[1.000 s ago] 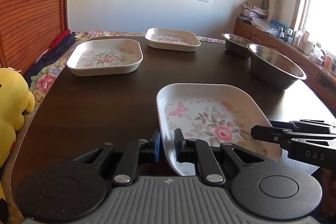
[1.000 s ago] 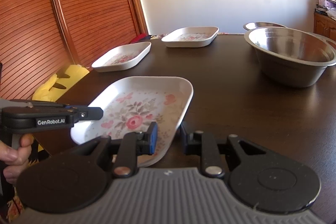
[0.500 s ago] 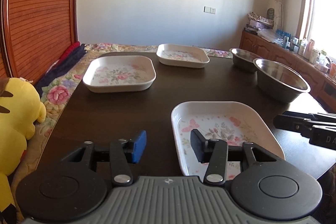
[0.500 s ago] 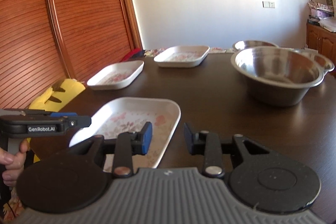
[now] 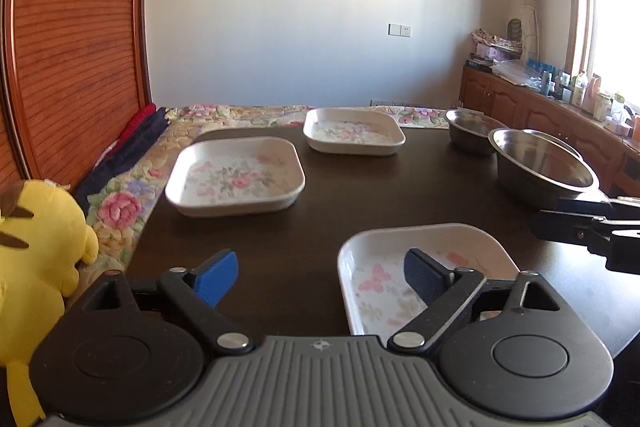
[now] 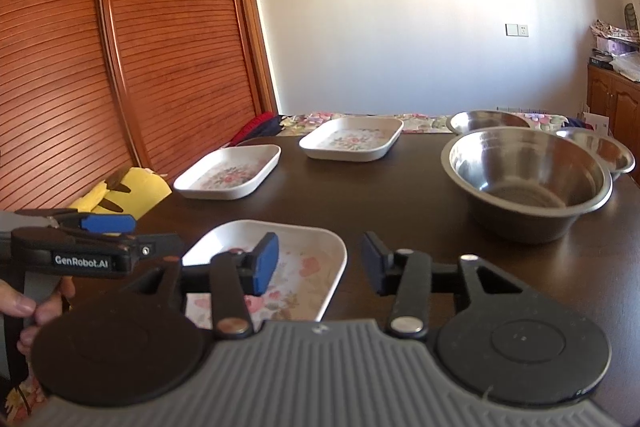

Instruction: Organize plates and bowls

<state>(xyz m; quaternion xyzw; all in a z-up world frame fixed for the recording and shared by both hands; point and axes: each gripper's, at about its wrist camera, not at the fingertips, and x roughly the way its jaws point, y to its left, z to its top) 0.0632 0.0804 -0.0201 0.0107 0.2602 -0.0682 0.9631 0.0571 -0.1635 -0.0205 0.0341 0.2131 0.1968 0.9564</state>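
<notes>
Three white floral square plates lie on the dark table (image 5: 360, 195): the nearest plate (image 5: 460, 251) at the front edge, a middle plate (image 5: 236, 175) at the left, a far plate (image 5: 352, 133) at the back. The nearest plate also shows in the right wrist view (image 6: 316, 255). My left gripper (image 5: 320, 277) is open and empty, above the table just left of the nearest plate. My right gripper (image 6: 316, 261) is open and empty over that plate's right corner. A large steel bowl (image 6: 528, 179) stands to the right, with smaller steel bowls (image 6: 488, 121) behind it.
A yellow plush toy (image 5: 36, 251) sits off the table's left edge on a floral cover. A slatted wooden wall (image 6: 120, 67) runs along the left. A wooden sideboard (image 5: 560, 115) with bottles stands at the right under the window.
My left gripper let go of the nearest plate's rim and opened wide. My right gripper also opened. Both grippers have drawn back and risen.
</notes>
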